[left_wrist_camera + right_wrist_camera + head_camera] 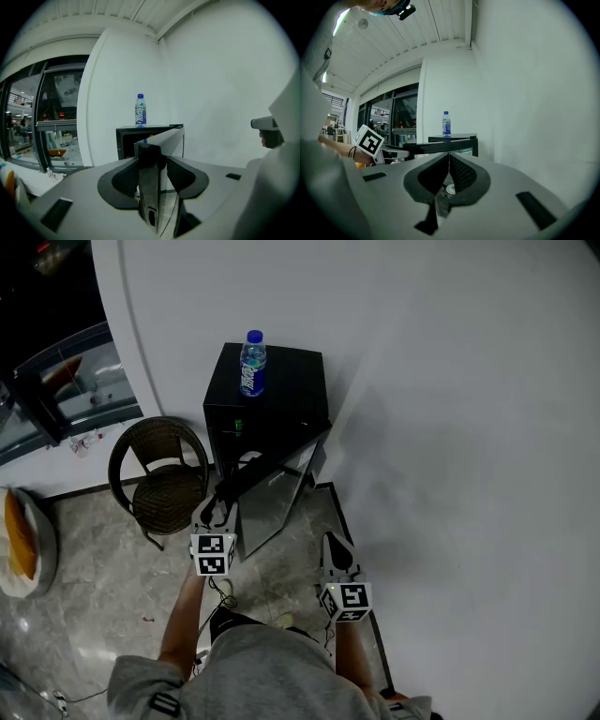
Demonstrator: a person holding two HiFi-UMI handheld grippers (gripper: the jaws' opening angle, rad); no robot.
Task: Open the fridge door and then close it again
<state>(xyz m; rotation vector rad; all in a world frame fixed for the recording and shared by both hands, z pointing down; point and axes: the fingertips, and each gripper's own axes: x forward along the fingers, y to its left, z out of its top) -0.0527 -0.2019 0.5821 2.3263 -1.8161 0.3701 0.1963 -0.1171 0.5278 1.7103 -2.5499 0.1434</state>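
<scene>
A small black fridge (pixel 272 399) stands against the white wall, with a water bottle (pixel 252 362) on top. Its door (pixel 267 493) hangs open, swung out toward me. My left gripper (pixel 217 510) is at the door's free edge. In the left gripper view the door's dark edge (pixel 151 159) fills the gap between the pads, so the left gripper (pixel 151 176) is shut on it. My right gripper (pixel 334 547) hovers to the right of the door, near the wall, apart from it. In the right gripper view the right gripper (pixel 447 166) is shut and holds nothing.
A brown wicker chair (pixel 159 474) stands just left of the fridge. The white wall (pixel 450 427) runs close along the right. A glass front (pixel 66 381) lies at far left, an orange item (pixel 21 545) on the floor near it. Cables trail by my feet.
</scene>
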